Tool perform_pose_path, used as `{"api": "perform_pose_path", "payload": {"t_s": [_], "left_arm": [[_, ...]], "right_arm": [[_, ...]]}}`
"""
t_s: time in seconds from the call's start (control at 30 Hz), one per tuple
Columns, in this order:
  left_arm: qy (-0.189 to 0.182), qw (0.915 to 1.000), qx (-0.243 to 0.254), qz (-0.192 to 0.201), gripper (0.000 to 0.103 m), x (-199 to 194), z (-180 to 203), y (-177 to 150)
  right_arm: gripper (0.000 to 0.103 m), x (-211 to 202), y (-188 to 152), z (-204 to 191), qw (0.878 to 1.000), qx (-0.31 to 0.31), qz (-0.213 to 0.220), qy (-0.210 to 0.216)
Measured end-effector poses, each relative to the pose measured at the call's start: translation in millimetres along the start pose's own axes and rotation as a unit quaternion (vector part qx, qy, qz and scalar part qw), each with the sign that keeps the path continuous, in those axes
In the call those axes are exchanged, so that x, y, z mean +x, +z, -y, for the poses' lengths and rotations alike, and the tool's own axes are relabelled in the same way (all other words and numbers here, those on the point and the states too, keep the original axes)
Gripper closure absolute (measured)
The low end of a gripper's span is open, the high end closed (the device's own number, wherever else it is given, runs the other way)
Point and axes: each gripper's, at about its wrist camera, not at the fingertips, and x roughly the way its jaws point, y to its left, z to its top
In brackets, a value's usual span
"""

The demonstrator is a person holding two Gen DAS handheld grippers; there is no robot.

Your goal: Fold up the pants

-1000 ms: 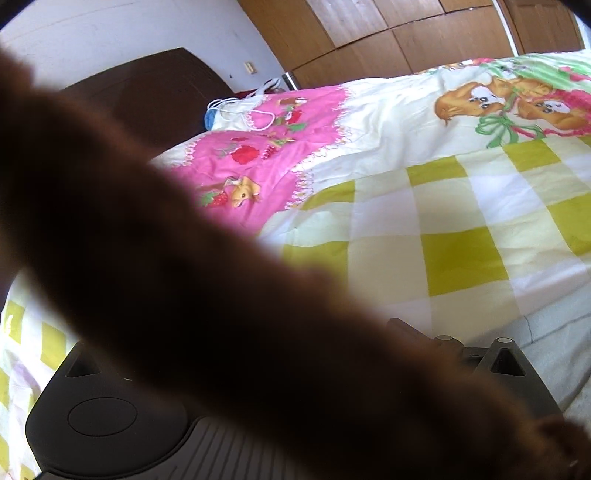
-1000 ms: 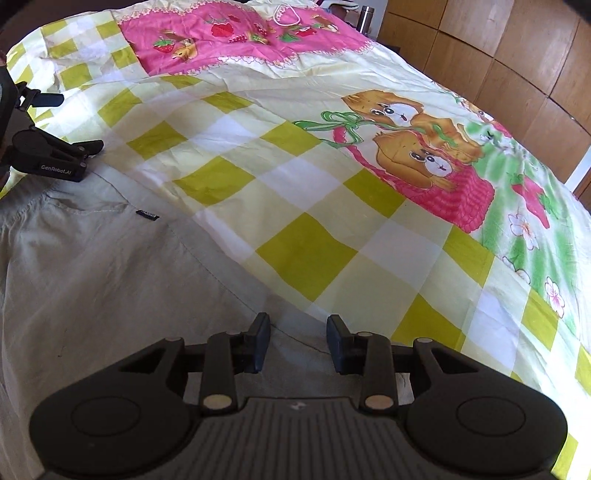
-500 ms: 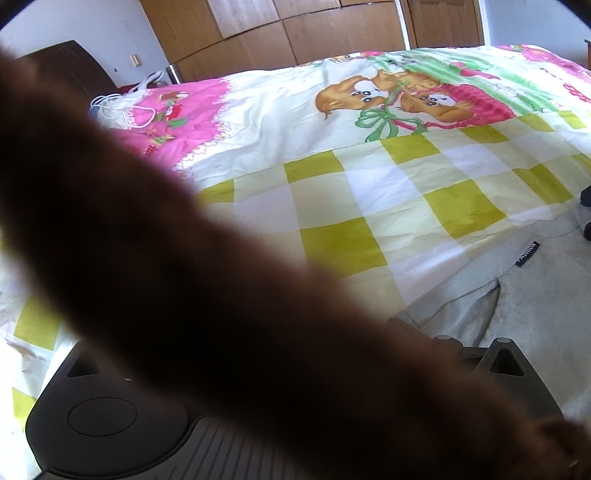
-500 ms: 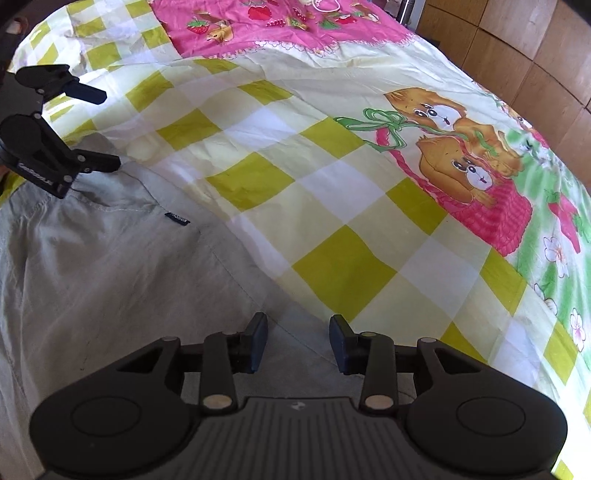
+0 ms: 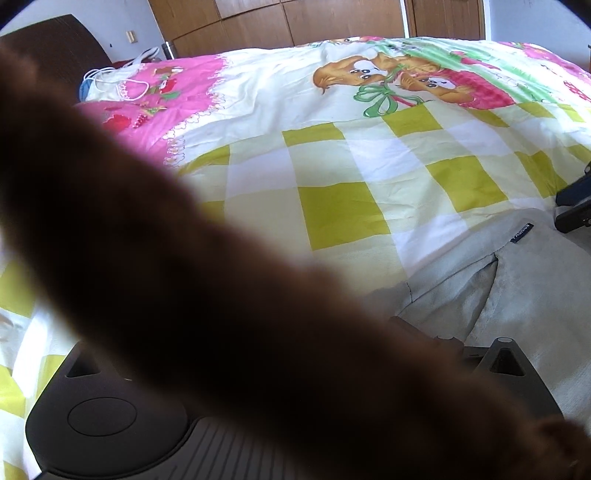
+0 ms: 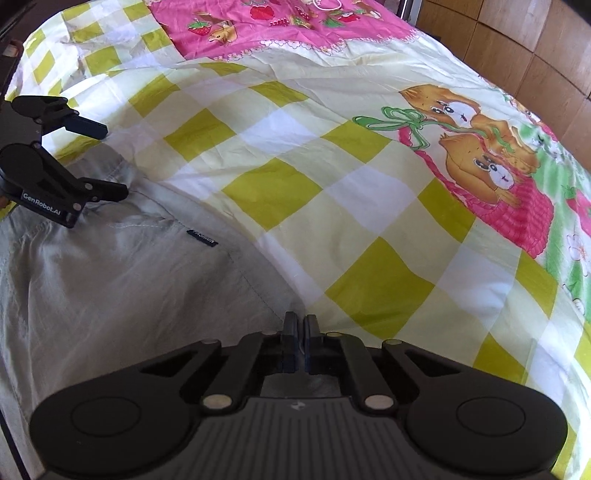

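Light grey pants [image 6: 110,280] lie flat on the bed, with a small dark label [image 6: 202,237] near the top edge; they also show in the left wrist view [image 5: 517,295]. My right gripper [image 6: 301,325] is shut on the pants' upper edge. My left gripper [image 6: 110,162] is open at the pants' far left corner, its lower finger [image 6: 107,190] on the cloth. In the left wrist view a blurred brown shape [image 5: 184,277] hides its fingertips.
The bed sheet [image 6: 332,166] has yellow-green checks, a pink band and cartoon bears. White cords [image 5: 122,83] lie near the dark headboard [image 5: 55,40]. Wooden wardrobe doors [image 5: 332,18] stand behind the bed.
My right gripper has closed on the pants' edge. The left gripper has come nearer over the pants' corner and its view has swung right.
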Motion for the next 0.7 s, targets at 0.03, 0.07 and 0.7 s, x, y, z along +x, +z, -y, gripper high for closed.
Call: {"api": "perform_pose_path", "payload": {"t_s": [0.03,0.07,0.7], "left_arm": [[-0.002,1.0,-0.001,0.0,0.005,-1.7,0.3,-0.3],[-0.013,0.9999,-0.004,0.001,0.016,-3.7,-0.3,-0.4],[-0.084,0.9922,-0.047,0.078,0.082,-114.6,-3.4,-30.6]], "right_arm": [[0.084,-2.5,0.3,-2.2,1.0,0.0,0.001,-0.005],[0.084,-6.7,0.8,-4.1,1.0,0.003,0.004,-0.008],[0.084,-175.3,-54.2,-82.8,0.992,0.017,0.112,0.049]]}}
